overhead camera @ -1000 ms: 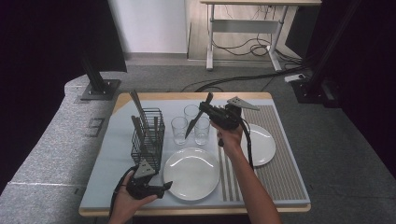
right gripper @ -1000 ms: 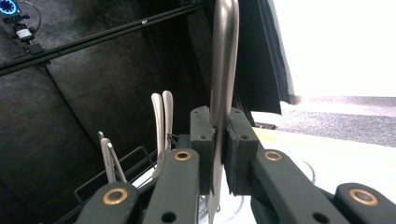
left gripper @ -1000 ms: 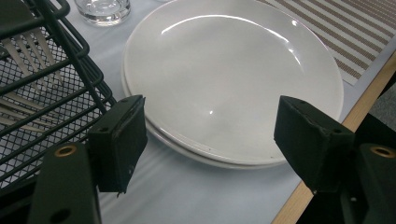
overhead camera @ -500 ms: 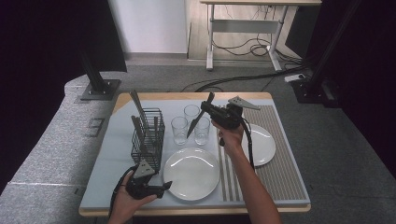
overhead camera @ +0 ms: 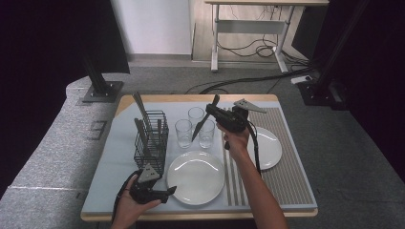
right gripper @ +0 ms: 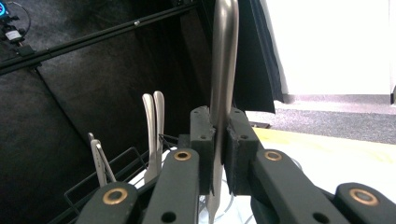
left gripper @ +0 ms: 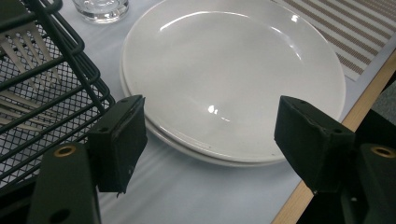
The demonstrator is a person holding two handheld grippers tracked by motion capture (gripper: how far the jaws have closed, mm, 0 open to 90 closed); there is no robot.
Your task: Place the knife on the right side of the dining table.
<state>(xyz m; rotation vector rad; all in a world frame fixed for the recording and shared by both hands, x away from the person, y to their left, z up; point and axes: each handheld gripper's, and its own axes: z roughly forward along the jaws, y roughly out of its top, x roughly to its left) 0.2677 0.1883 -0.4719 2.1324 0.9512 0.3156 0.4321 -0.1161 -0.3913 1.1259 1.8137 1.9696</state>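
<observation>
Knife [overhead camera: 204,118] clamped in right gripper [overhead camera: 214,114], jaws closed on it, held tilted in the air above the three glasses [overhead camera: 183,133] at table middle. Left gripper [overhead camera: 168,193] rests at near edge, jaws wide apart, nothing between them, just left of the near plate [overhead camera: 196,177]. Cutlery basket [overhead camera: 152,141] stands left of glasses.

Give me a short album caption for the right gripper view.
Right gripper clamps a table knife upright, with the wire cutlery basket behind.
</observation>
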